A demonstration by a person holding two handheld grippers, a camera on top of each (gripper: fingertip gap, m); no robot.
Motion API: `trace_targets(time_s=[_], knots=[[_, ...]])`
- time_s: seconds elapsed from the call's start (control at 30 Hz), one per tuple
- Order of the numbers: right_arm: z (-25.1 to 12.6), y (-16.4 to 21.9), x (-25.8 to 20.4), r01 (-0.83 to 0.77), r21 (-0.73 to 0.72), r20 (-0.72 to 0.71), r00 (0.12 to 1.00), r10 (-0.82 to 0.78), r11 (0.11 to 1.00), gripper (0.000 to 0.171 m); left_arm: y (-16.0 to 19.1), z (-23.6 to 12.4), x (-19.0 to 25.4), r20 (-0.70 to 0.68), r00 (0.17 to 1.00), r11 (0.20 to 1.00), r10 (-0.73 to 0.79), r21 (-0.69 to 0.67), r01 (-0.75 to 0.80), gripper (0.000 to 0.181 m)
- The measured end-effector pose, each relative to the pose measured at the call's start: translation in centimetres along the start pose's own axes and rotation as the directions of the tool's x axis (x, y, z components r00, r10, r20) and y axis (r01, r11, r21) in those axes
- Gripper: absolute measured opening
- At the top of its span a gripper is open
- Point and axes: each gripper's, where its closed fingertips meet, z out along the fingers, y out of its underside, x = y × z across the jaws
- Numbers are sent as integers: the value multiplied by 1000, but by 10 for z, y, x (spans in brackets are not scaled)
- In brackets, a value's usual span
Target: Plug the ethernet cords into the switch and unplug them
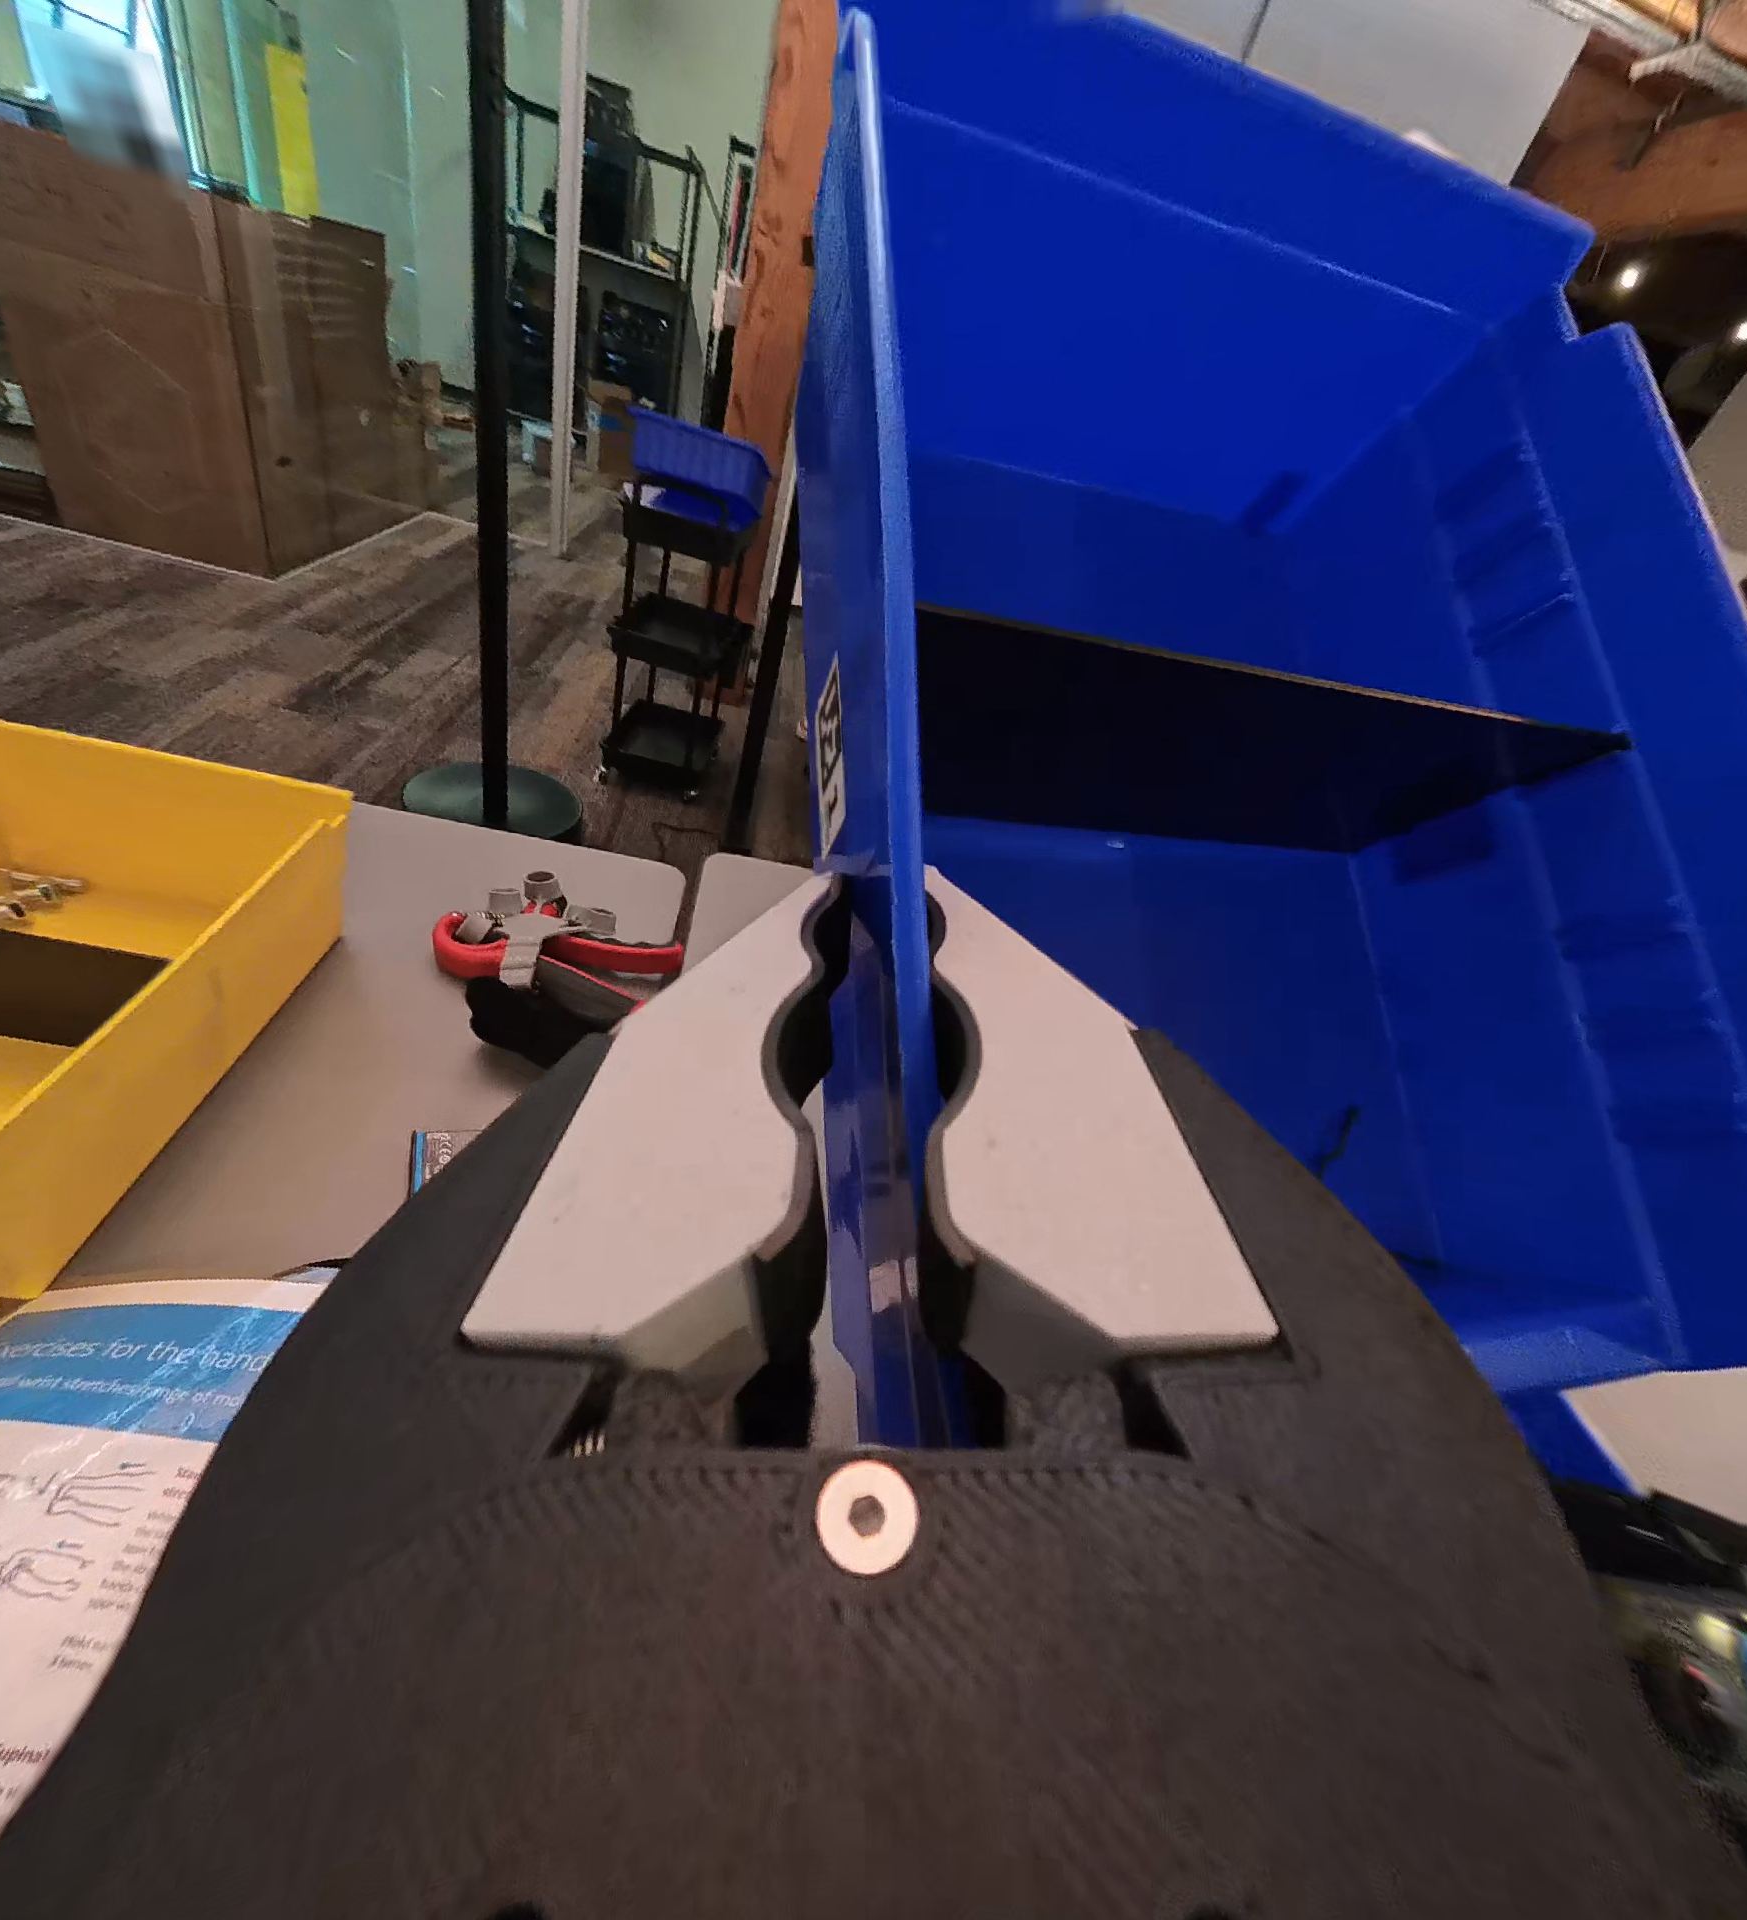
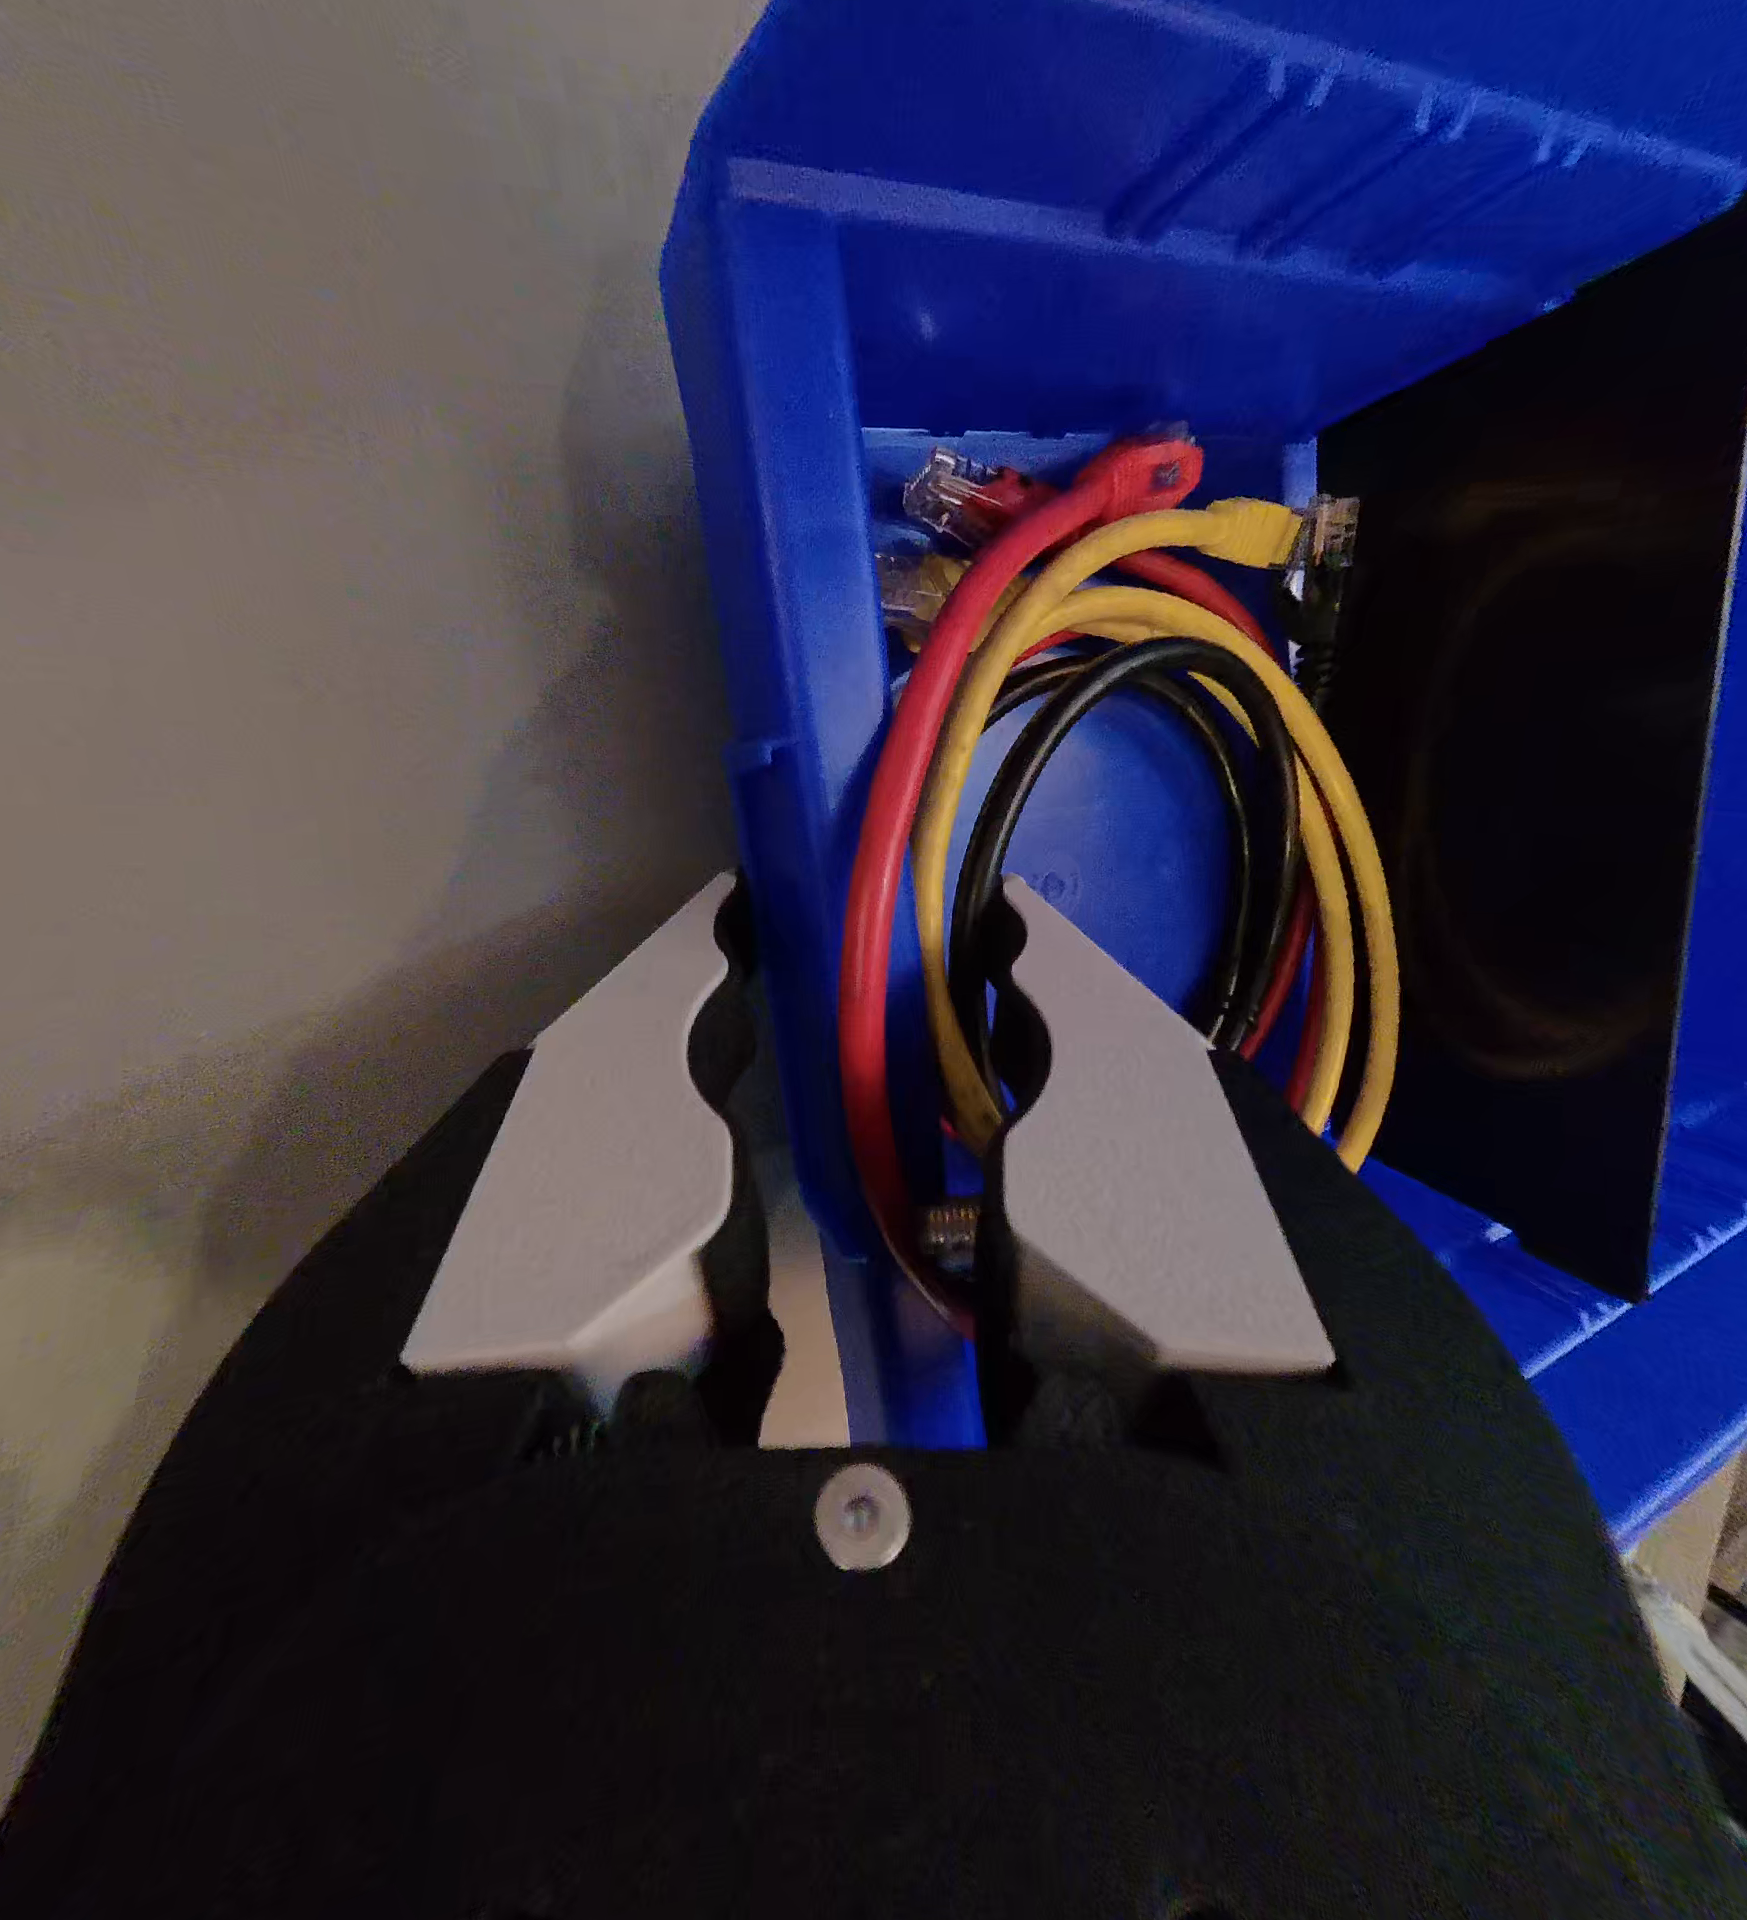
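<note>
A big blue bin [image 1: 1264, 364] is tilted up, with a black divider [image 1: 1264, 748] across it. My left gripper [image 1: 879, 883] is shut on its thin side wall. In the right wrist view my right gripper [image 2: 869, 883] straddles another wall of the blue bin [image 2: 786, 623], its jaws closed against the thick rim. The inner finger [image 2: 1108, 1122] presses on looped cords. A red cord [image 2: 861, 987], a yellow cord [image 2: 1368, 883] and a black cord [image 2: 1279, 790] lie coiled in that compartment beside the divider [image 2: 1523, 727], clear plugs at the far end. No switch shows.
On the grey table [image 1: 349, 1122] to the left stand a yellow divided bin [image 1: 173, 831] with small metal parts, a red-and-black strap bundle [image 1: 547, 966] and a printed leaflet [image 1: 69, 1507]. Beyond the table are a black pole [image 1: 490, 416], a black cart [image 1: 677, 644] and cardboard boxes. The grippers' ends are close to 40 centimeters from one another.
</note>
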Motion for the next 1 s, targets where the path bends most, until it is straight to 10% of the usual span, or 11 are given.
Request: trace_targets(time_s=[0.27, 0.33, 0.57, 1.0], knots=[[43, -65, 39, -36, 5, -52, 998, 36, 999, 43, -17, -22, -12, 28, 1000, 999, -10, 48, 9, 6], [42, -78, 44, -26, 53, -80, 996, 30, 998, 69, -19, -23, -10, 23, 1000, 999, -7, 52, 6, 6], [-41, -70, 25, -51, 257, -38, 997, 63, 965, 86, -27, -20, 20, -44, 999, 998, 10, 68, -7, 6], [-294, 179, 65, -372, 736, -61, 795, 604, 565, 98, 62, 45, 293, -412, 877, 950, 247, -76, -303, 7]])
